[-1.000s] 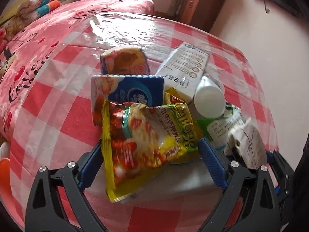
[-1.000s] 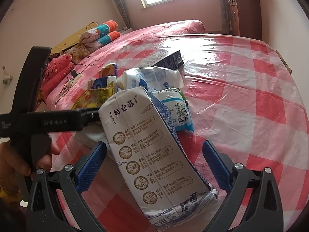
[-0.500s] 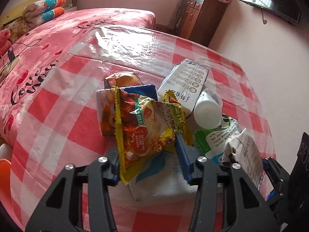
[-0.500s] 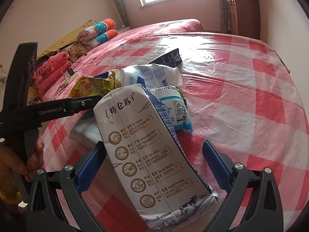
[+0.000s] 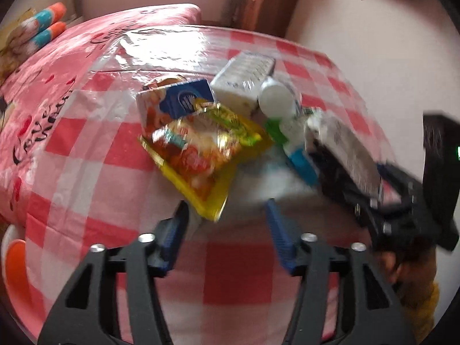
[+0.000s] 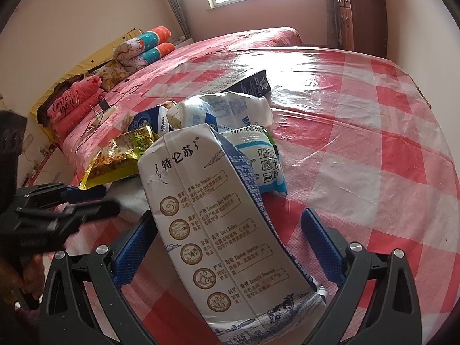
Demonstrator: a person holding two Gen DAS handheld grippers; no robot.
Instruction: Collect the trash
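A pile of trash lies on the red-and-white checked table (image 6: 373, 143). The yellow snack packet (image 5: 201, 149) rests tilted on the pile, its lower corner just above my left gripper (image 5: 228, 230). The jaws are opening and the pads (image 5: 178, 230) do not press on the packet. My right gripper (image 6: 228, 247) stands wide open around a white milk carton (image 6: 218, 230), which lies between its fingers; the right pad (image 6: 322, 250) is clear of it. Behind are a white bottle (image 6: 227, 109), a blue-and-white pouch (image 6: 261, 155) and a blue tissue packet (image 5: 184, 100).
A dark flat box (image 6: 247, 83) lies beyond the pile. A bed with a pink cover (image 6: 230, 43) and rolled quilts (image 6: 143, 46) stands past the table, a wooden cabinet (image 6: 359, 14) at the back. An orange stool (image 5: 17, 261) sits low on the left.
My left gripper closed on the yellow packet and turned it, then its jaws spread again and it drew back. The packet now lies tilted on the pile. The right gripper kept still.
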